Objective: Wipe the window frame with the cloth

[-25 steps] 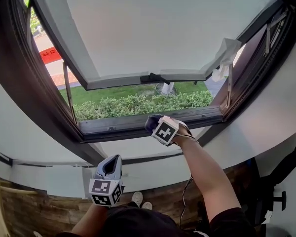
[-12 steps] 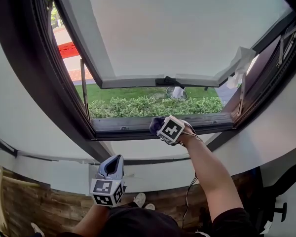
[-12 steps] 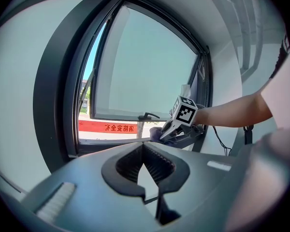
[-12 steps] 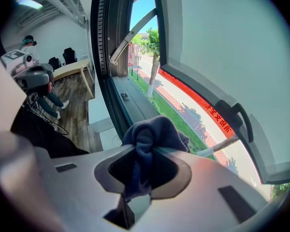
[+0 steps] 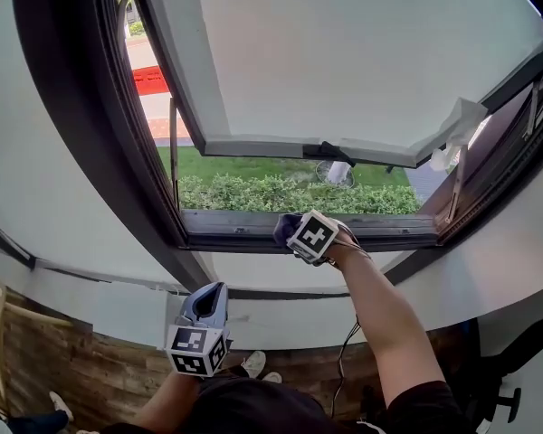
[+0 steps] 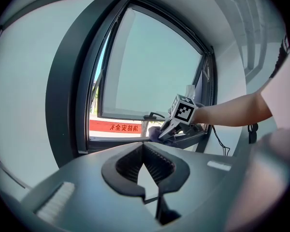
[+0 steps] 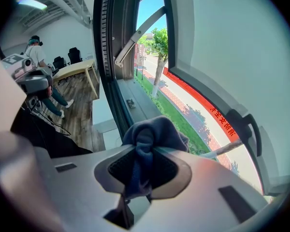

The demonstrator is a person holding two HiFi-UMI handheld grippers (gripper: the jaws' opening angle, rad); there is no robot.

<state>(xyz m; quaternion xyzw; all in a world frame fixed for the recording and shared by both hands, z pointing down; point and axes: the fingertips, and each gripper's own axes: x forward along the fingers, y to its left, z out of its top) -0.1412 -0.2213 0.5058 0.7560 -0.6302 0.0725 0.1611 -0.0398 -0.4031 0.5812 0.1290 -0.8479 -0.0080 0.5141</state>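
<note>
A dark blue cloth (image 5: pixel 281 224) is bunched in my right gripper (image 5: pixel 291 233), which is shut on it and rests against the bottom rail of the dark window frame (image 5: pixel 226 227), left of the middle. In the right gripper view the cloth (image 7: pixel 152 134) bulges out between the jaws, with the frame (image 7: pixel 108 47) running away ahead. My left gripper (image 5: pixel 208 295) hangs low near my body, below the sill, shut and holding nothing. The left gripper view shows its closed jaws (image 6: pixel 144 151) pointing at the window and the cloth (image 6: pixel 154 131) on the rail.
The white sash (image 5: pixel 344 61) is swung outward on stays. A pale rag or film (image 5: pixel 457 125) hangs at its right corner. A white sill (image 5: pixel 262 271) lies under the frame, with a hedge (image 5: pixel 281 193) outside. A person (image 7: pixel 36 57) stands by desks behind.
My head has turned, so the window sits further right in view. The right gripper stays on the bottom rail with the cloth, a little closer to the left corner. The left gripper has not moved.
</note>
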